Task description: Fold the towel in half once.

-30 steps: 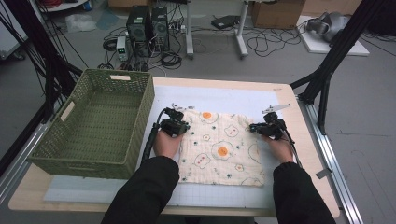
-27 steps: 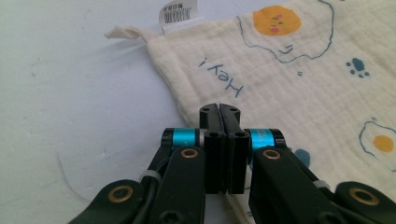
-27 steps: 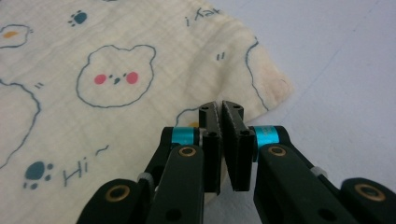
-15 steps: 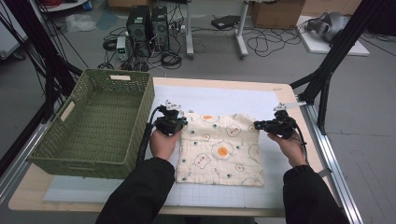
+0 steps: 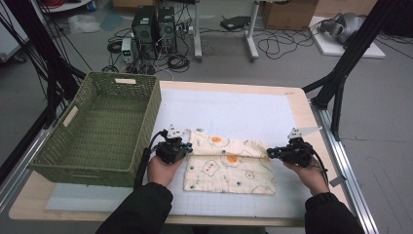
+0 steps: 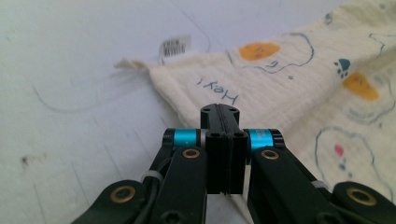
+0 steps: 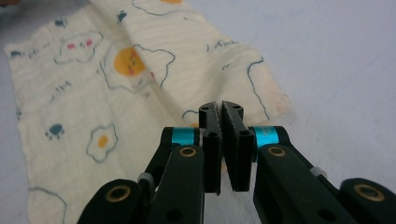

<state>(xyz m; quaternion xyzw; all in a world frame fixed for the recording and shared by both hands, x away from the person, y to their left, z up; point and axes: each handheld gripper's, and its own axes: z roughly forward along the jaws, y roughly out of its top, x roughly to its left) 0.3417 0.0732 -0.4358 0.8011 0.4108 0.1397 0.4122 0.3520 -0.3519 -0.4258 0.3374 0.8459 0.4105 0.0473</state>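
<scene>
High view: both my jaws pinched shut on the cloth [image 5: 229, 163], folded on the white mat [image 5: 234, 112].
Left gripper [image 5: 181, 148] grips its left fold edge, right gripper [image 5: 271, 153] the right; basket [image 5: 97, 126] just left, bare tabletop [image 5: 302, 105] beyond.

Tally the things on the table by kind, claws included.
Cloth: 1
Basket: 1
White mat: 1
Claws: 2, left claw and right claw, each pinching an end of the cloth's folded edge
Total: 5
</scene>
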